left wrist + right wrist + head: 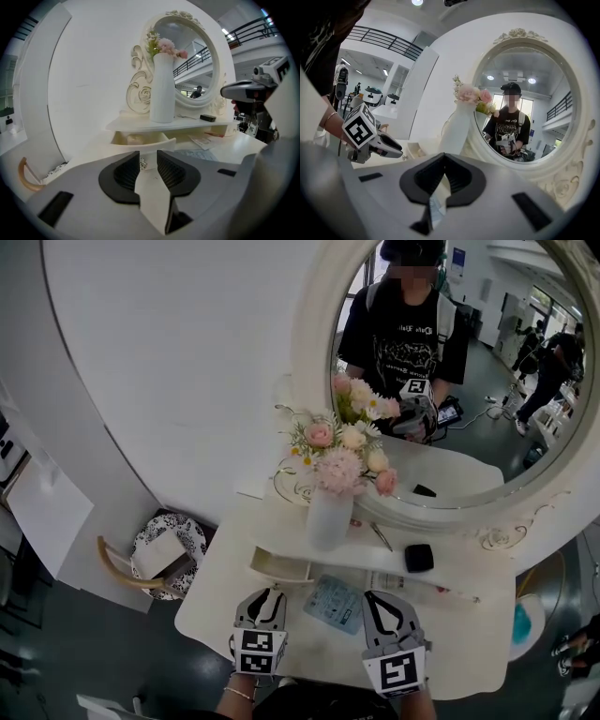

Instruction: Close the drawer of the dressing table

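Observation:
The white dressing table point(469, 634) has a small drawer point(281, 566) standing pulled out under its raised shelf. In the left gripper view the drawer's curved front point(154, 143) is straight ahead, and its small metal knob point(142, 163) sits in the gap between the jaws with neither pad pressing on it. My left gripper point(271, 593) point(148, 154) is open just in front of the drawer. My right gripper point(372, 596) point(443, 157) hovers over the tabletop to the right, its tips together and nothing held.
A white vase of pink flowers point(328, 512) stands on the shelf above the drawer. A black box point(418, 557) lies on the shelf, and a blue booklet point(334, 604) on the tabletop between the grippers. The oval mirror point(469, 381) rises behind. A chair point(150, 559) stands at the left.

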